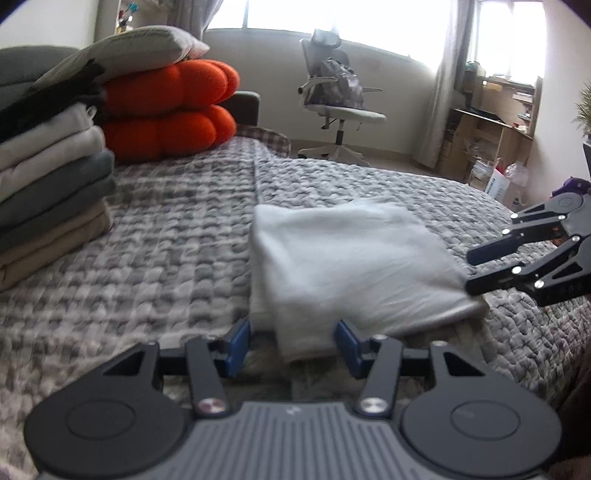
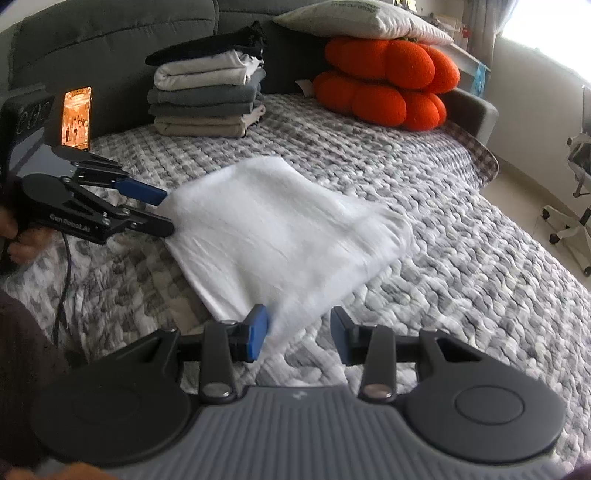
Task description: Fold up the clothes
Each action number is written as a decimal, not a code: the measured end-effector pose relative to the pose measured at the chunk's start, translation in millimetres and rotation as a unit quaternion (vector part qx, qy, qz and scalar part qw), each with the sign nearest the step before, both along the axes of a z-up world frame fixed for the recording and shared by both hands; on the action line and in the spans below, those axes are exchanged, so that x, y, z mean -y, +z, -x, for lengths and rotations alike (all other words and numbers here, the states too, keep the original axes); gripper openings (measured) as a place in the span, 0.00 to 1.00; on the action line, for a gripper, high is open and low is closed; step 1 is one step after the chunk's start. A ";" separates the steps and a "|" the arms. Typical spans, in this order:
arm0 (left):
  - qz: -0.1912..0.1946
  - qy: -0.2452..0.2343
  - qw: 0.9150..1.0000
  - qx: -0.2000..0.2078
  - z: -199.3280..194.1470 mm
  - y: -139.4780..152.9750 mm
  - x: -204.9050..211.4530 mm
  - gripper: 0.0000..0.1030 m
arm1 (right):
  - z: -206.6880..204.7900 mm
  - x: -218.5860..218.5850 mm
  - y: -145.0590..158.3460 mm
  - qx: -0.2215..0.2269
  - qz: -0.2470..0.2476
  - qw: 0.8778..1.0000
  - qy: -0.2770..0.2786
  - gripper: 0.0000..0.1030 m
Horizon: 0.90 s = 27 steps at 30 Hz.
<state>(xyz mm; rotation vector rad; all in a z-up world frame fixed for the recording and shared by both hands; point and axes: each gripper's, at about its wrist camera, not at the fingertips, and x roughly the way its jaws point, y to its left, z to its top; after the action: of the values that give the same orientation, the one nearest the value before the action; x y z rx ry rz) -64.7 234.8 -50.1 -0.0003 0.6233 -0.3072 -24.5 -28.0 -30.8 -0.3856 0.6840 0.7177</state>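
One white folded cloth (image 2: 280, 229) lies on the one bed (image 2: 461, 266), which is covered by a single grey-and-white quilted blanket. One stack of folded clothes (image 2: 207, 88) stands near the backrest; about seven folded layers can be counted in it, a black one on top, two pale ones, two grey ones and two beige ones at the bottom. Two orange cushions (image 2: 391, 81) are piled one on the other, with one grey pillow (image 2: 362, 18) on top. Two grippers are in view, the left gripper (image 1: 293, 345) and the right gripper (image 2: 299, 332), each with two blue-padded jaws. One office chair (image 1: 338, 99) stands by the window. One lit phone (image 2: 75, 118) stands upright.
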 end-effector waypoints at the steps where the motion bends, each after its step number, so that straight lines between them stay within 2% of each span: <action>1: 0.006 0.002 1.000 -0.004 0.8 1.2 -2.9 0.52 | -0.1 1.4 0.5 -0.002 0.002 1.000 -0.002 0.41; 6: 0.039 0.006 0.999 -0.022 -0.6 8.2 -15.1 0.54 | -0.5 8.2 3.2 -0.012 0.013 1.000 -0.010 0.41; 10: 0.065 0.010 0.997 -0.032 -6.7 14.7 -17.8 0.59 | -3.6 16.3 7.2 -0.027 0.002 0.999 -0.025 0.41; 21: 0.010 0.030 0.996 -0.080 -21.4 29.8 7.2 0.75 | -9.1 21.4 14.0 -0.064 -0.010 0.997 -0.045 0.49; 25: 0.004 0.029 0.995 -0.099 -24.9 34.6 11.1 0.79 | -10.7 20.5 16.5 -0.082 -0.013 0.995 -0.052 0.52; 27: 0.000 0.028 0.994 -0.107 -26.9 36.4 11.9 0.82 | -11.5 19.5 17.8 -0.091 -0.014 0.994 -0.054 0.59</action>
<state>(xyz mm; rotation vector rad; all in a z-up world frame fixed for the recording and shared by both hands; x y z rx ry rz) -37.8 222.9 -13.7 -0.0520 0.8353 -0.2546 -13.0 -47.5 -13.1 -0.2572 0.8596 0.6641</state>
